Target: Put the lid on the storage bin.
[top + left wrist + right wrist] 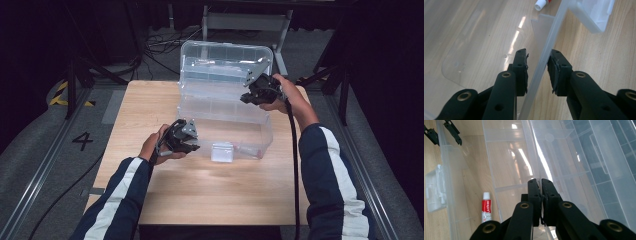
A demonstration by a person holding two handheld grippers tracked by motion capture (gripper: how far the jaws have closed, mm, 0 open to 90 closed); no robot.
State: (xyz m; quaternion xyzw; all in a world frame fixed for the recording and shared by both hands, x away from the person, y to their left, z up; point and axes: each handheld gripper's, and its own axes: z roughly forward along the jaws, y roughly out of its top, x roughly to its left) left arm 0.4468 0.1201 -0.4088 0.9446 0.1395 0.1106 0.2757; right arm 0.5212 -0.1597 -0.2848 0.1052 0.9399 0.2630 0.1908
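Right tool point(541, 185), centre frame, pinches the clear box's tray edge point(537, 157); left tool point(539, 63) loosely straddles its front wall point(551, 37). Light, stiff, slippery plastic: grip rims.

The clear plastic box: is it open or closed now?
Open. The clear plastic box has its lid standing up behind it, and a small red tube lies inside.

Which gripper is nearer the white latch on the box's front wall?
Left. The left gripper straddles the box's front wall just left of the latch; the right gripper is up at the tray edge, farther back.
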